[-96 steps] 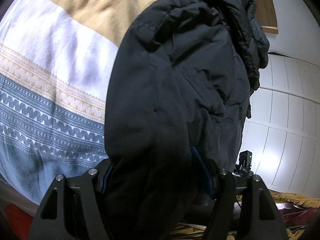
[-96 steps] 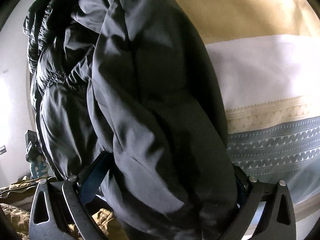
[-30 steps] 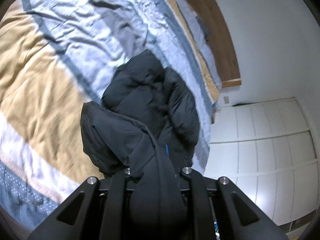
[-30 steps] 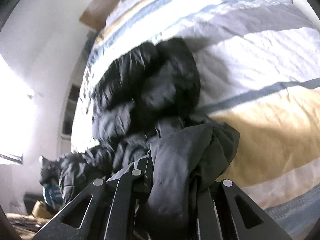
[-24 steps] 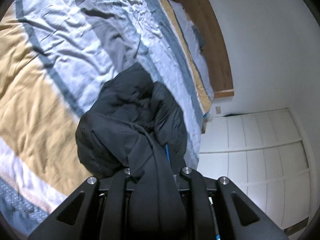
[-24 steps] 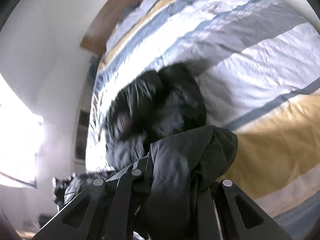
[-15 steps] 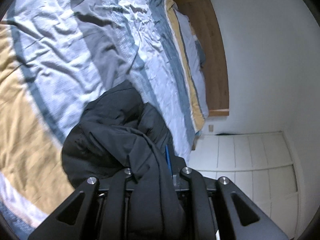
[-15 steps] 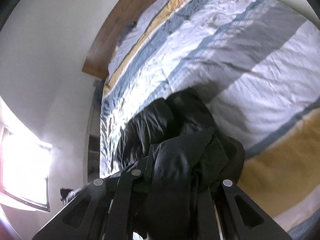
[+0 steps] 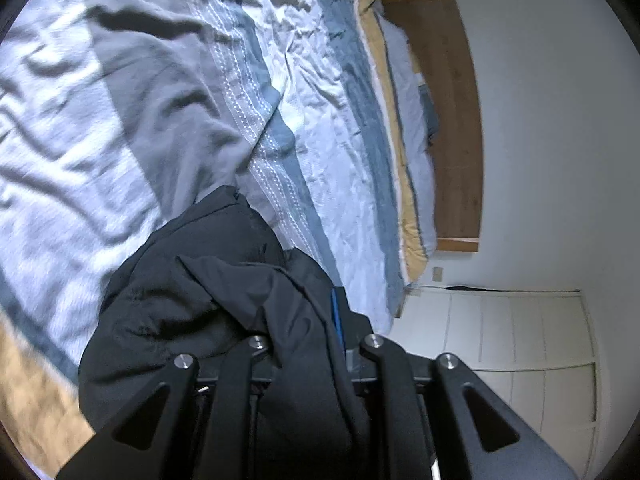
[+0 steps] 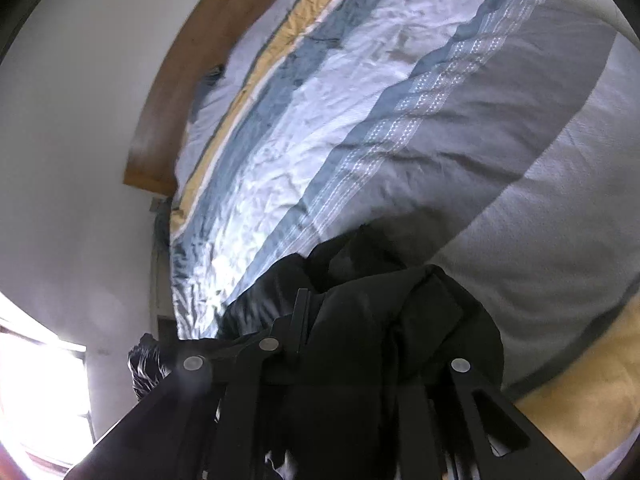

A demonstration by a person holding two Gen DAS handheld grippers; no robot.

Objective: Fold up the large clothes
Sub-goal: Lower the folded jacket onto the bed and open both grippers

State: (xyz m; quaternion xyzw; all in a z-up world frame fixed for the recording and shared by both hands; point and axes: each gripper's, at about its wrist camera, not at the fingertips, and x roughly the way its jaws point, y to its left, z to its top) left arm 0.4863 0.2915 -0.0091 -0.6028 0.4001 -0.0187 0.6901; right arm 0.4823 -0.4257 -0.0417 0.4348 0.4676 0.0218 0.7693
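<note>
Both grippers clamp a black padded jacket (image 9: pixel 208 304) above a wide striped bedspread (image 9: pixel 168 92), the left gripper (image 9: pixel 308 352) closed tight on a gathered fold of its fabric and the right gripper (image 10: pixel 344 352) pinching another bunch, its jaws having just been opening a little with the cloth between them and, as far as the view shows, pressed by the pads. Holding the garment at two separate points looks meant to let its bulk hang and spread, so that it can be laid flat on the bed for folding. Most of the jacket droops in front of the jaws, its lower folds close to the grey and pale-blue bands of the cover; whether they touch it cannot be told. A wooden headboard (image 9: pixel 452 120) stands at the far end against a white wall, with white cupboard doors (image 9: pixel 520 328) beside it in the left view. A blue strip (image 9: pixel 335 312) shows at the jacket's edge near the left jaws, perhaps lining or a zip
</note>
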